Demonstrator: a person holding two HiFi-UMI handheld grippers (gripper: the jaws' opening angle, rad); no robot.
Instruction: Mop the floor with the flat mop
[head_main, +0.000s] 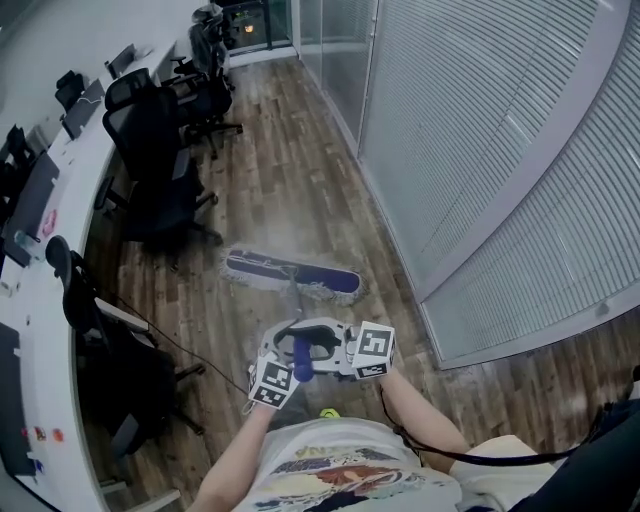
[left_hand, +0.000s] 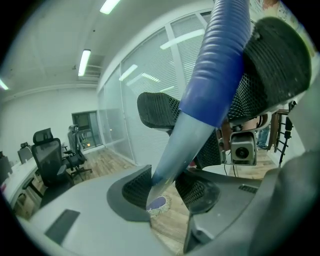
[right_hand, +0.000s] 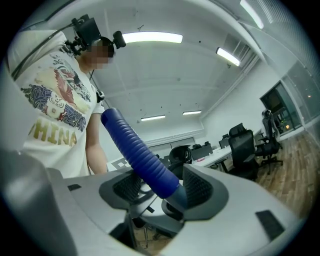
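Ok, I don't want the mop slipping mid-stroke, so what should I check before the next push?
1. Left gripper shut on mop handle: ok.
2. Right gripper shut on the handle's blue grip: ok.
3. Mop head flat on wooden floor: ok.
4. Office chair apart from mop head: ok, though near its left end.
5. How wet the wooden floor is: cannot tell.

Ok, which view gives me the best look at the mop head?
The head view: the whole mop head lies flat on the wood floor, unobstructed. The left gripper view shows only a small sliver of it past the mop handle. The right gripper view shows none, just the handle's blue grip.
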